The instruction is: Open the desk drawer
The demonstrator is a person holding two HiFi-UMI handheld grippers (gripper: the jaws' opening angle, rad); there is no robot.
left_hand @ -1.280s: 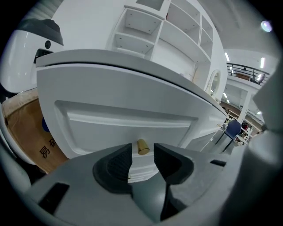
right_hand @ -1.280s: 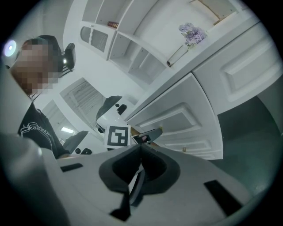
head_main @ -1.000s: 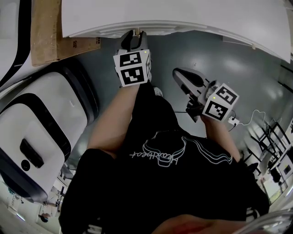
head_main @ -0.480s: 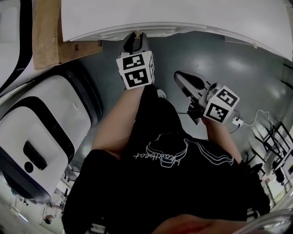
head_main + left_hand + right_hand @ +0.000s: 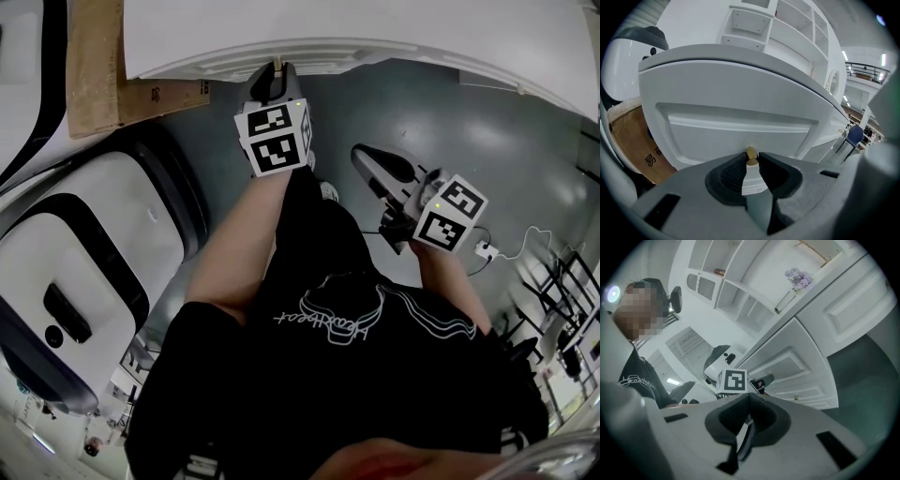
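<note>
The white desk drawer front (image 5: pixel 736 136) fills the left gripper view, and its small tan knob (image 5: pixel 751 153) sticks out at the lower middle. My left gripper (image 5: pixel 751 159) has just been closing on the knob. Both pads now touch it, one on each side. In the head view the left gripper (image 5: pixel 274 80) reaches up to the knob (image 5: pixel 278 65) under the white desk's edge (image 5: pixel 375 52). My right gripper (image 5: pixel 367 157) hangs over the grey floor to the right, away from the desk. Its jaws are shut, with nothing between them.
A cardboard box (image 5: pixel 94 66) leans against the desk at the left. A large white and black rounded machine (image 5: pixel 84 281) stands at the lower left. A power strip with a cable (image 5: pixel 483 248) lies on the floor at the right. White shelves with purple flowers (image 5: pixel 799 277) stand above the desk.
The left gripper's jaws look slightly narrower round the knob than a second ago. Both hands stay where they were.
</note>
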